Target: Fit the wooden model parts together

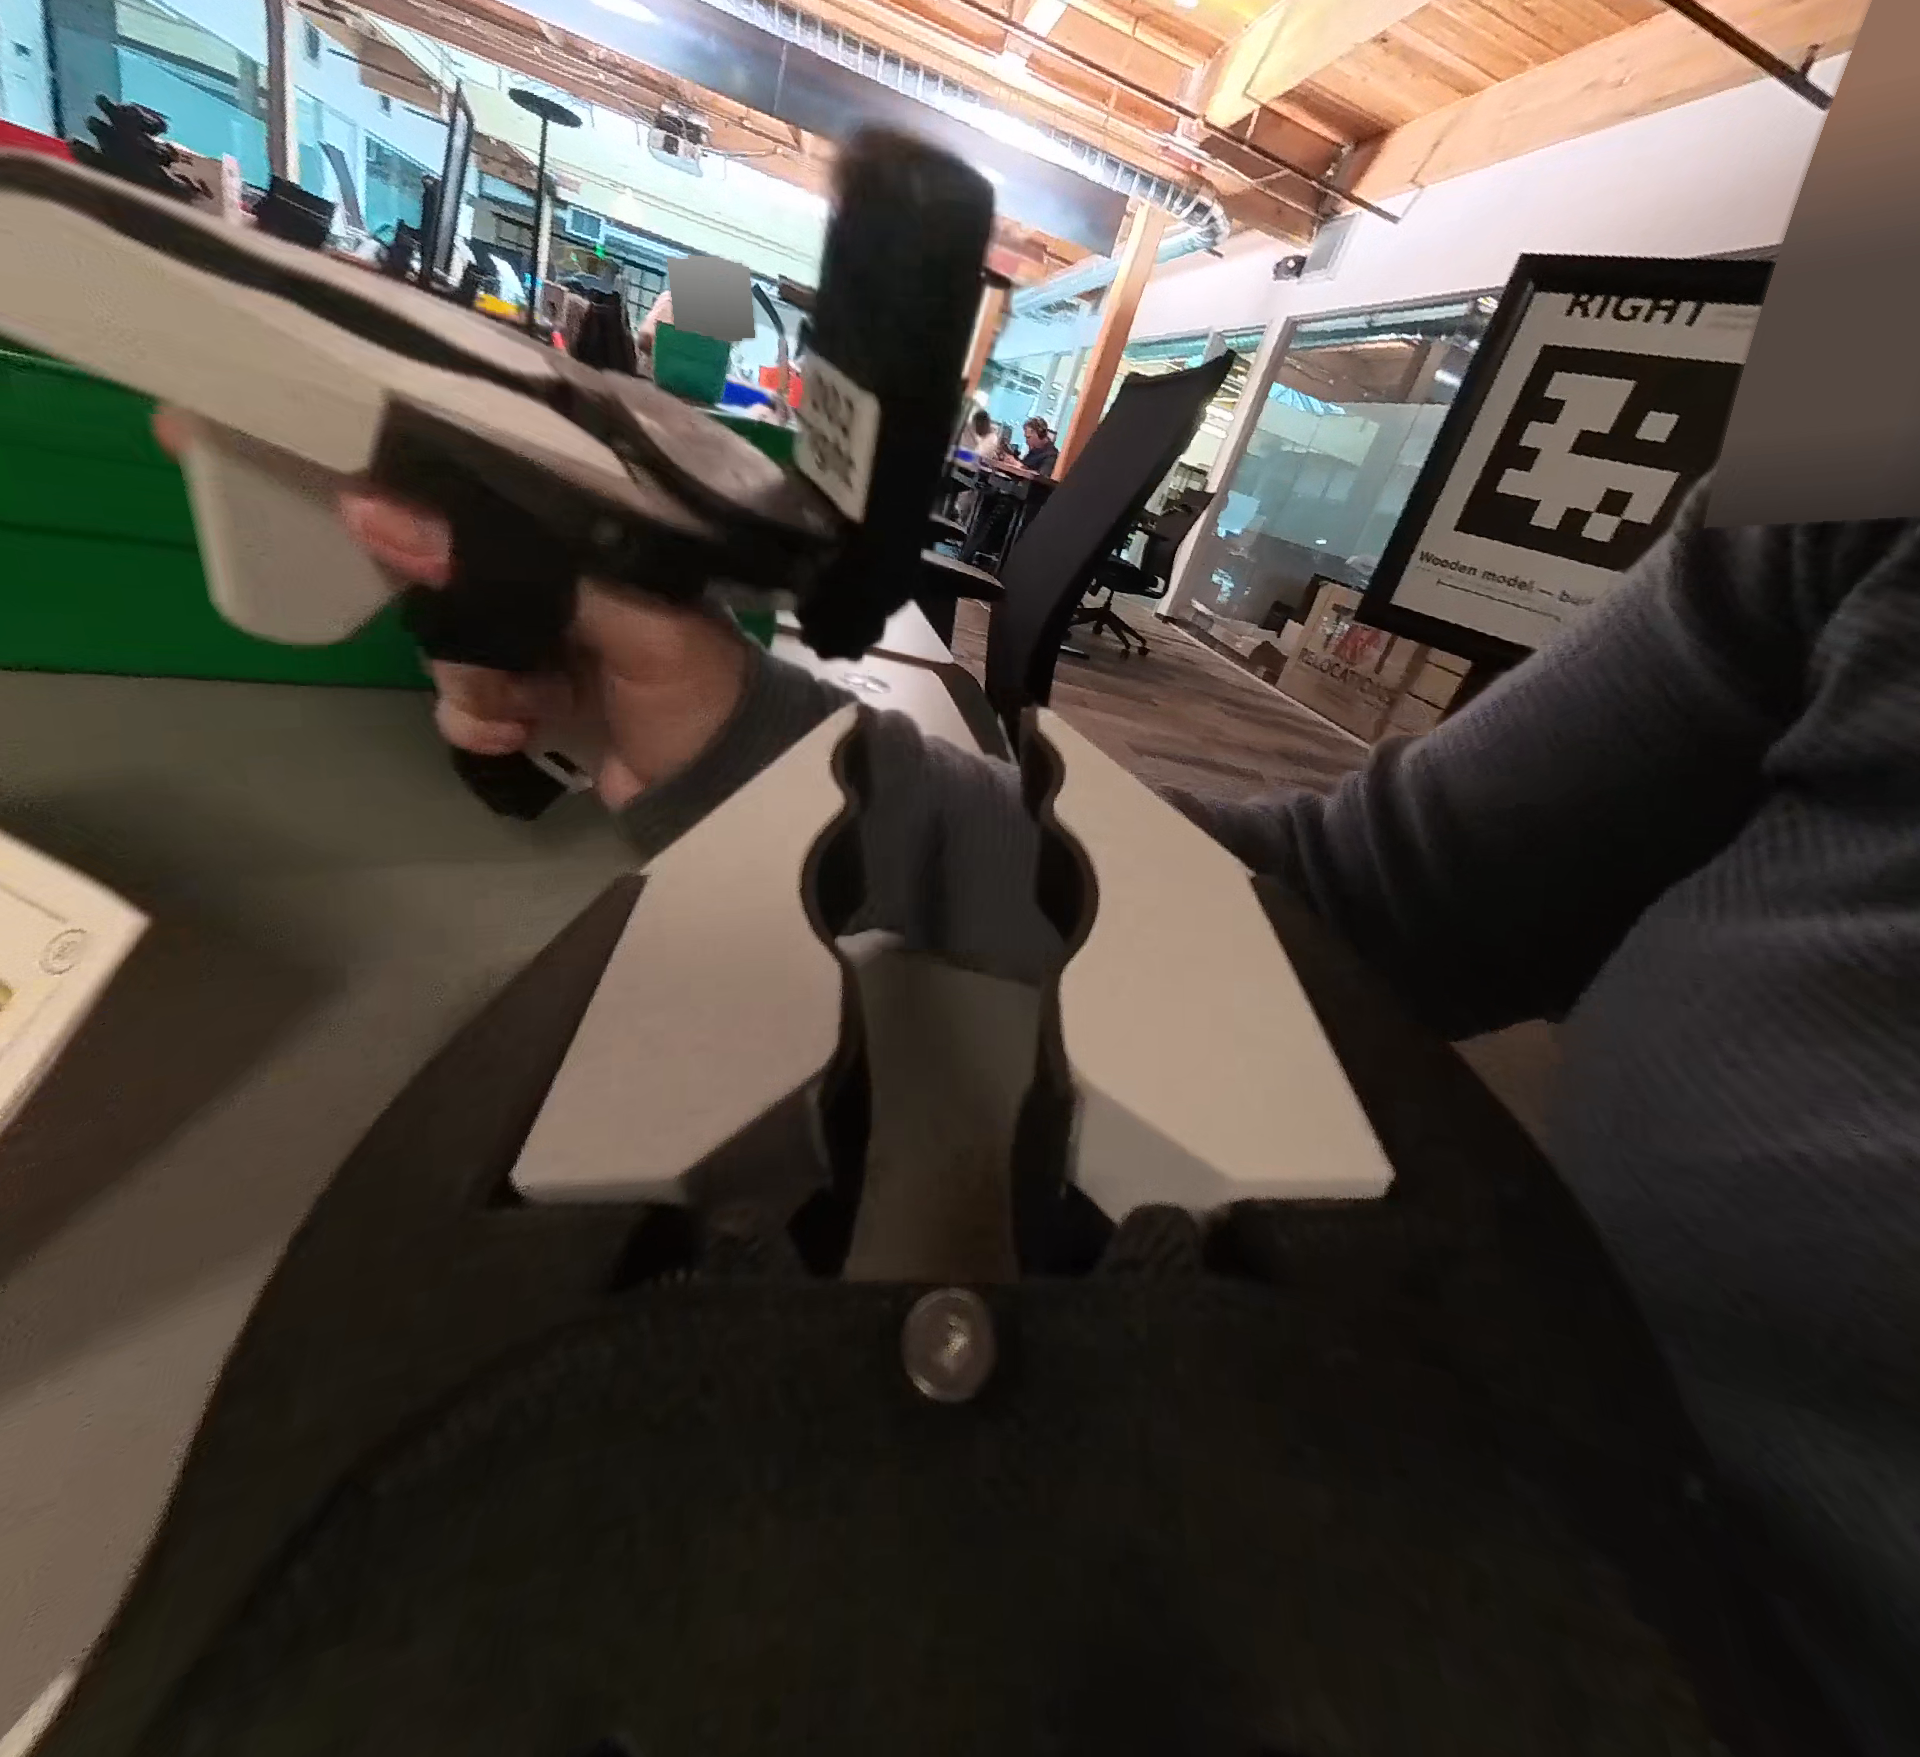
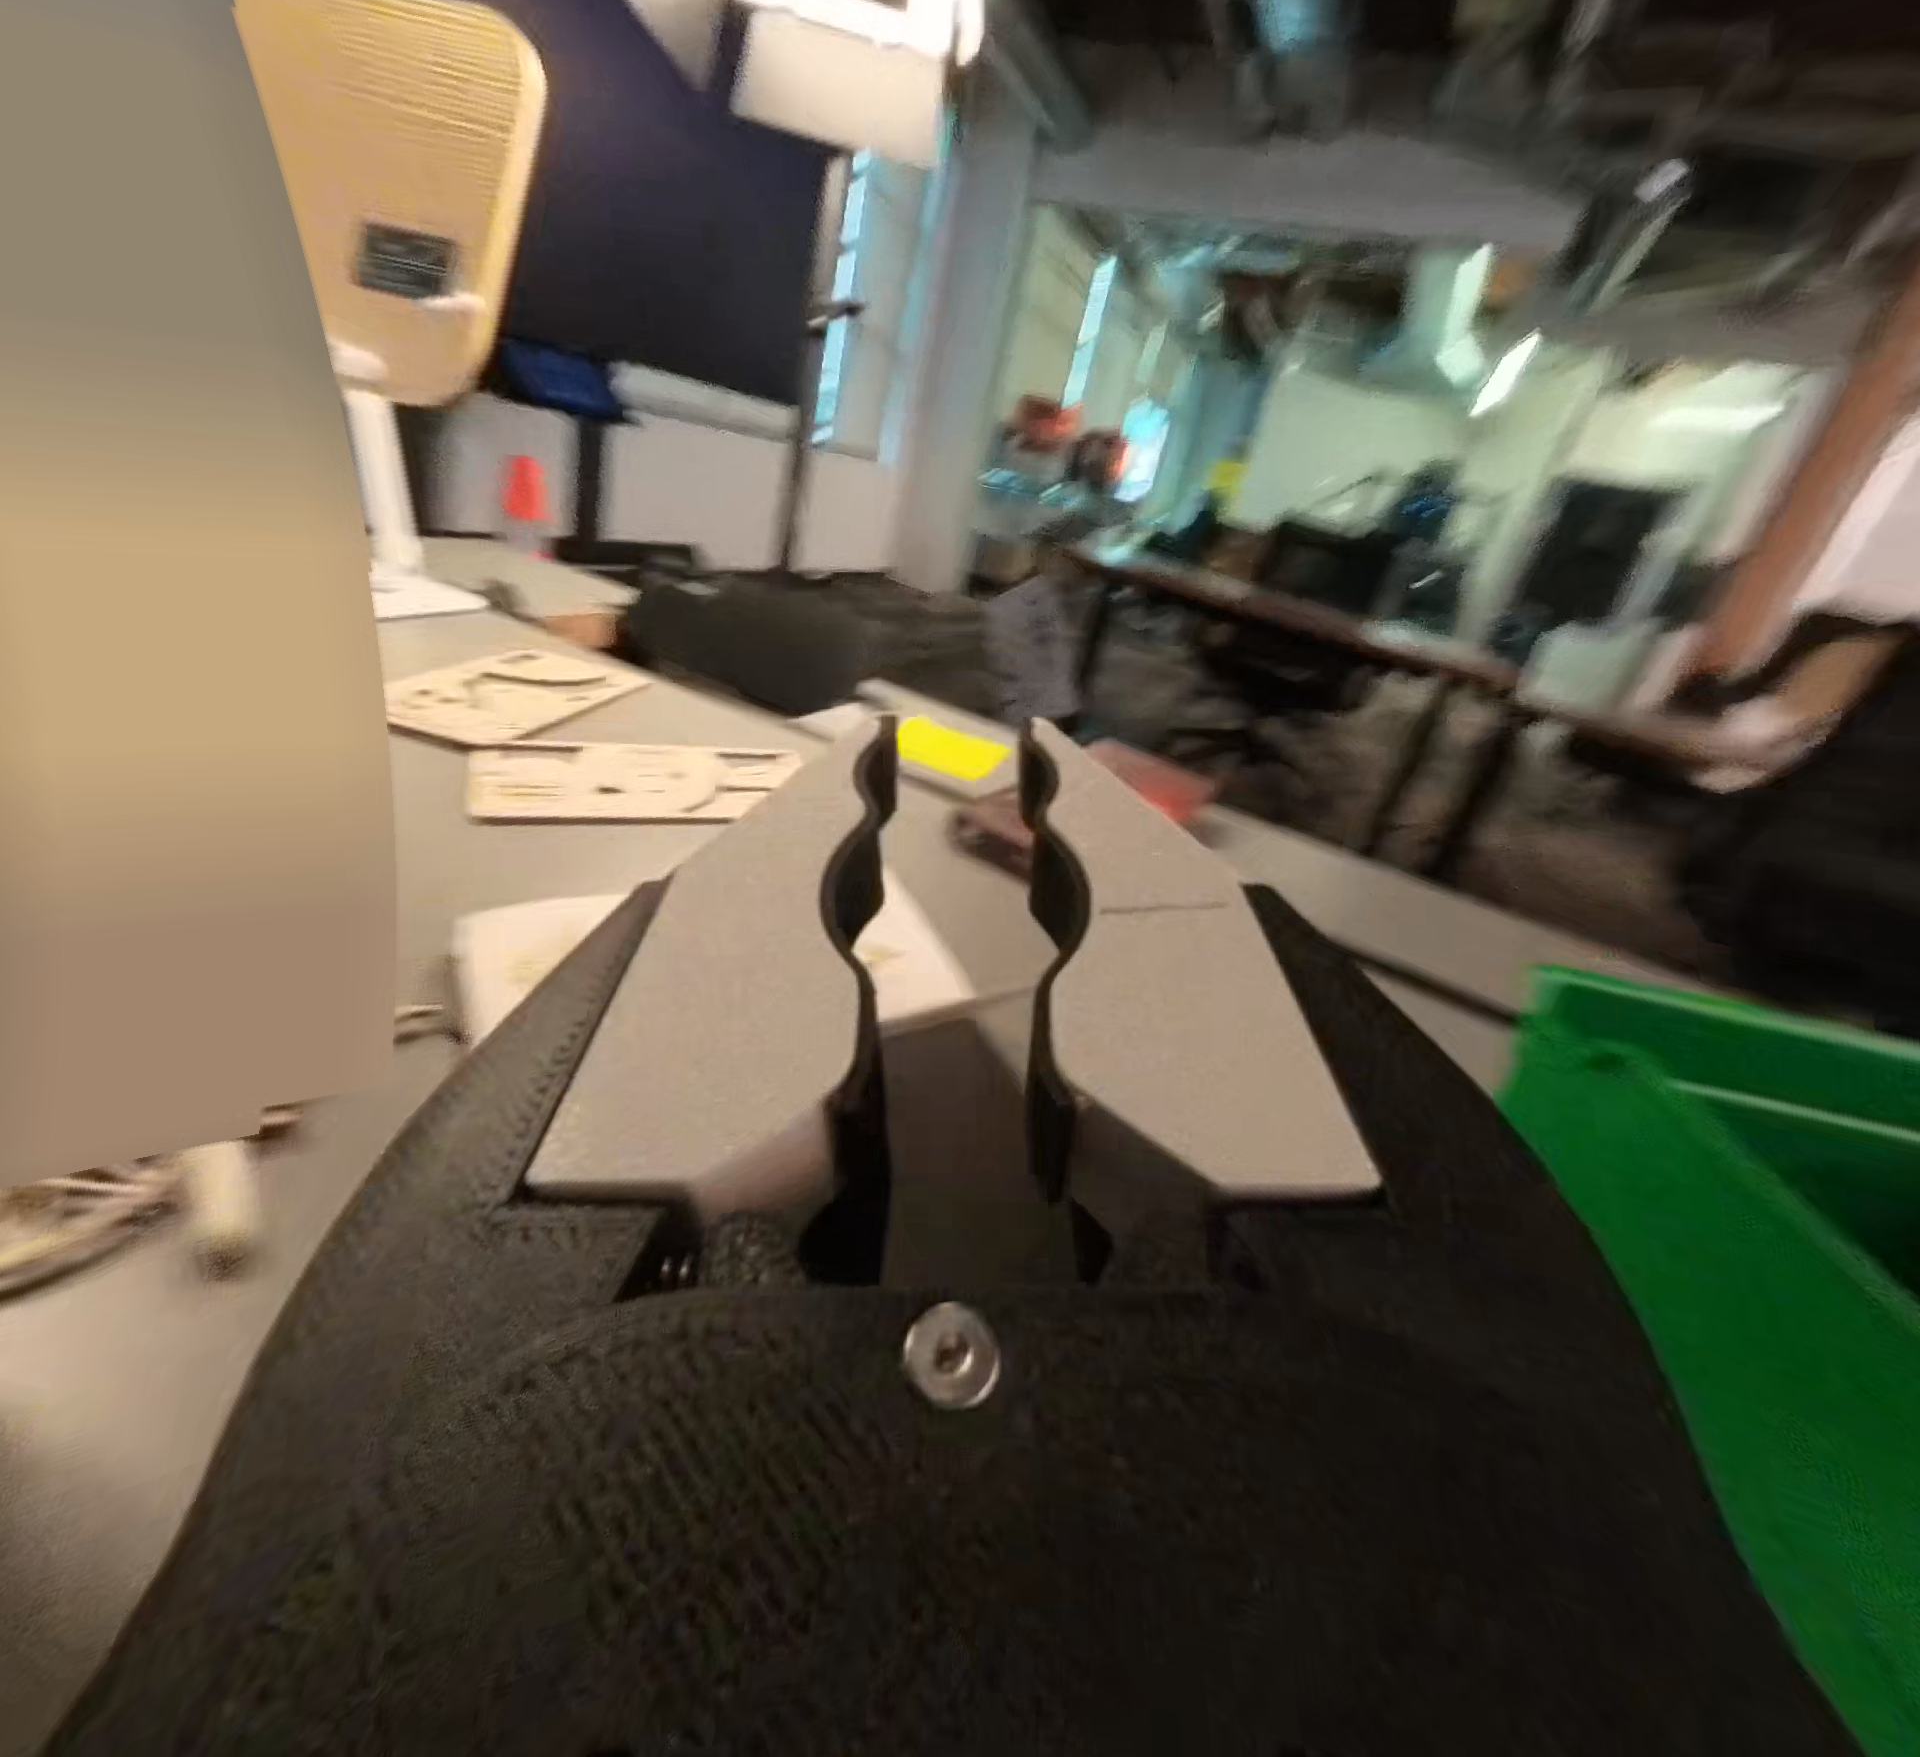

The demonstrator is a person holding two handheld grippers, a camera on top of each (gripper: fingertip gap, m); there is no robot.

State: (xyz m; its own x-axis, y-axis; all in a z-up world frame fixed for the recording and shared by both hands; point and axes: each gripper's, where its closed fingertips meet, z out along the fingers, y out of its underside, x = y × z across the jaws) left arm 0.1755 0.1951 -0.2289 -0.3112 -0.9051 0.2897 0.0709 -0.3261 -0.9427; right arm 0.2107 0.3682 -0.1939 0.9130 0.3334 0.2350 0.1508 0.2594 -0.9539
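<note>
Grey table [image 2: 312,1375]: two pale wooden part sheets [image 2: 623,780] flat, side by side; white booklet [image 2: 520,964] nearer; yellow note [image 2: 951,749] farther; green bin [image 2: 1766,1177] at right edge.

The right tool [image 1: 62,273] runs off the left edge of the left wrist view, its tips out of sight, so whether they stand apart or closed cannot be told; motion smears it and the hand [image 1: 582,689] gripping it. A pale sheet [image 1: 52,980] at that edge is cut off. In the right wrist view everything is blurred: the two wooden part sheets [image 2: 582,741] on the bench [image 2: 623,876] show cut-outs too soft to make out, the cables [image 2: 94,1208] at lower left are streaks, and the green bin [image 2: 1714,1136] leaves the frame rightward.
</note>
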